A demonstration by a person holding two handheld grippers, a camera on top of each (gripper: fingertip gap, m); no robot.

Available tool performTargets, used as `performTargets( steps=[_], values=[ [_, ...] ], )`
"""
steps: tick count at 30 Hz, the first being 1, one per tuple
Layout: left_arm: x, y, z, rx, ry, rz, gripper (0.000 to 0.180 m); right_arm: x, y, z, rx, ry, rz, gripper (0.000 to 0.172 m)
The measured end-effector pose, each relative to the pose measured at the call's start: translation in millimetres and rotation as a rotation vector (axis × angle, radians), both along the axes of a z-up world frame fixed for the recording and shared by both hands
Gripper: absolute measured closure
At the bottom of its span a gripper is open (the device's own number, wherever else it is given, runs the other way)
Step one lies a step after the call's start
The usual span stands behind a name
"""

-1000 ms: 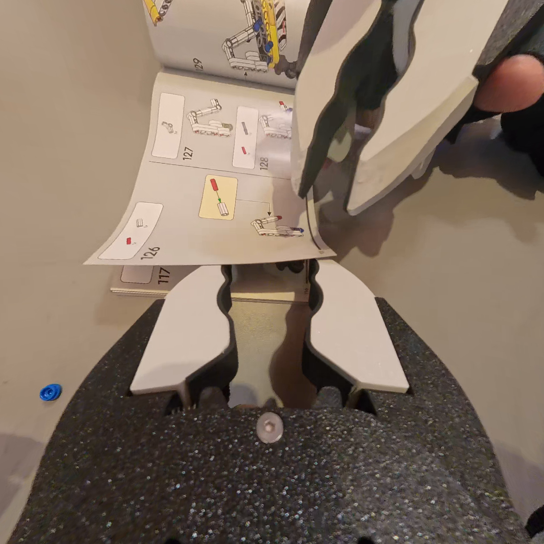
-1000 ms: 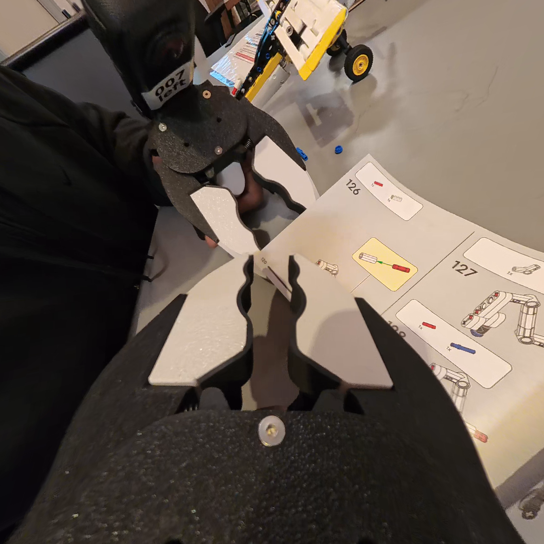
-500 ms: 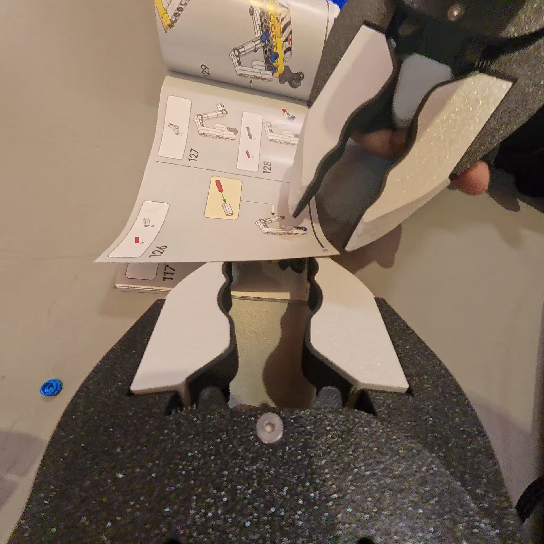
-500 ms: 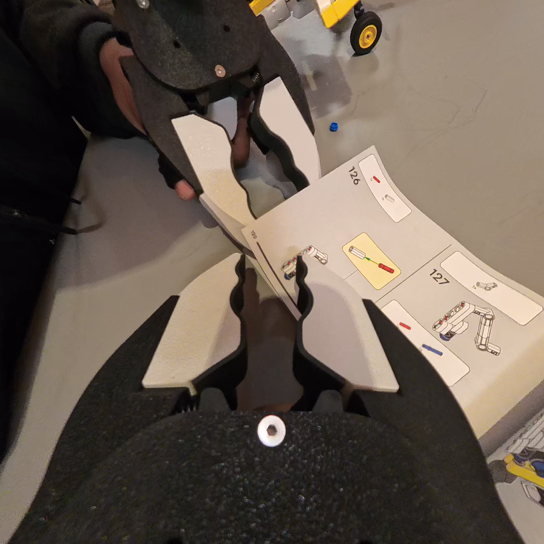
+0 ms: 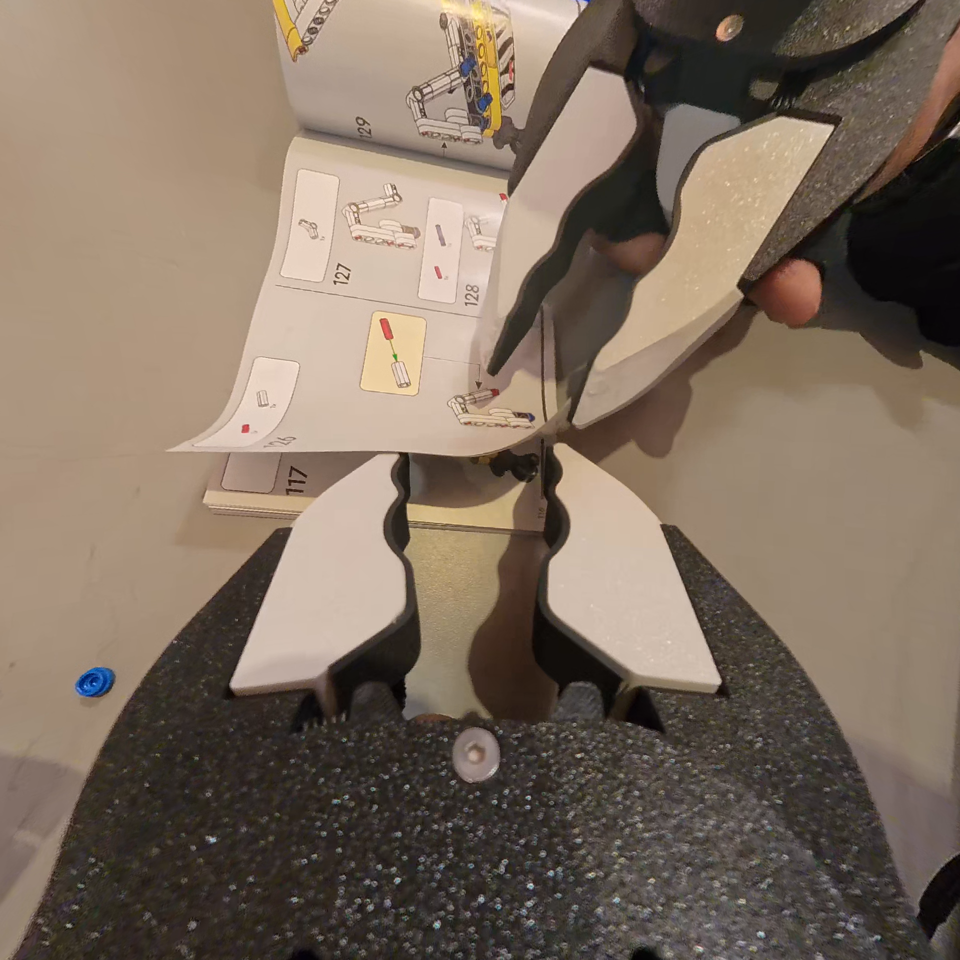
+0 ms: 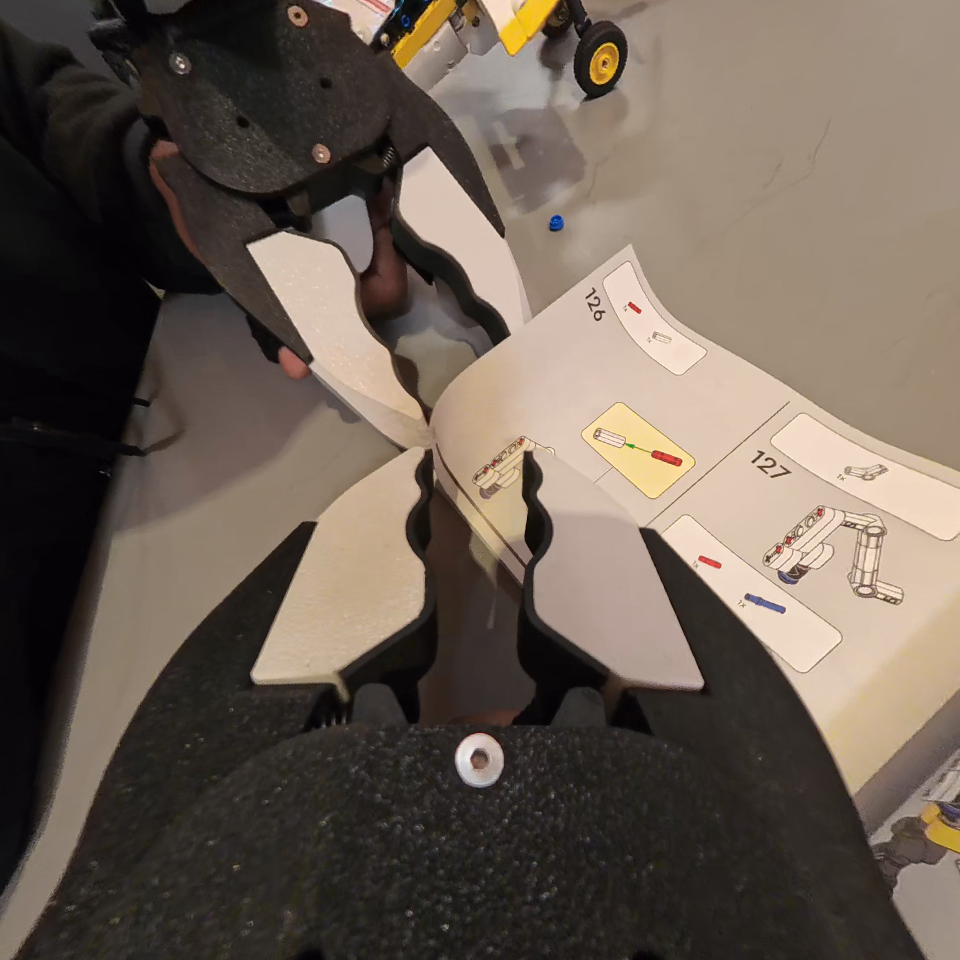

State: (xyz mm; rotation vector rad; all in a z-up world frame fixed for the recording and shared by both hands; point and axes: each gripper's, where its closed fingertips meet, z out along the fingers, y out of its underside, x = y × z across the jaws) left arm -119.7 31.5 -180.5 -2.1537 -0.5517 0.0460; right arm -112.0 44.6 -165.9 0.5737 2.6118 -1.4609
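An open instruction booklet (image 5: 363, 249) lies on the grey table (image 5: 104, 260). Its top page (image 6: 597, 363) is lifted and curls upward at the near corner. My right gripper (image 6: 475, 457) is open, and the page's edge runs loosely between its fingers without being pinched. It also shows in the left wrist view (image 5: 532, 395), one finger over the page and one under its edge. My left gripper (image 5: 475, 462) is open and empty, with its fingertips just under the raised page edge, above the booklet's lower pages (image 5: 249, 493). In the right wrist view the left gripper (image 6: 462, 379) sits tip to tip with the right gripper.
A small blue round piece (image 5: 94, 681) lies on the table left of my left gripper and also shows in the right wrist view (image 6: 556, 222). A yellow and white toy vehicle (image 6: 602, 62) stands farther back. A person's hands and dark sleeves (image 6: 62, 260) hold both grippers. Left and right tips are no more than a few centimetres apart. The left tips stand about 11 cm off the small blue round piece (image 5: 94, 681). Look for it in the right wrist view (image 6: 559, 220) too.
My right gripper's jaws have widened and it has moved down along the page toward my left fingertips. The page's near corner now curls higher. My left gripper has stayed open and nearly still.
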Motion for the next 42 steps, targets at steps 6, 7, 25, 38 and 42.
performTargets(
  steps=[6, 7, 25, 38, 42],
  values=[
    [-2.0, -0.2, 0.9, 0.011, -0.007, 0.009, 0.130, 2.1, 1.0, 1.8, -0.025, -0.036, 0.014, 0.139],
    [-2.2, -0.2, 0.9, 0.012, -0.006, 0.010, 0.130, 2.8, 0.7, 2.4, -0.030, -0.042, 0.017, 0.139],
    [-0.9, 1.3, 3.0, 0.005, 0.054, -0.006, 0.131, -25.3, -27.2, 8.5, 0.018, -0.164, -0.137, 0.119],
    [-0.1, 1.2, 2.7, 0.004, 0.050, -0.011, 0.130, -28.4, -16.7, 2.0, -0.010, -0.210, -0.166, 0.124],
    [0.2, 1.0, 2.4, 0.004, 0.045, -0.012, 0.130, -25.5, -16.2, 4.4, -0.056, -0.244, -0.153, 0.124]
  ],
)
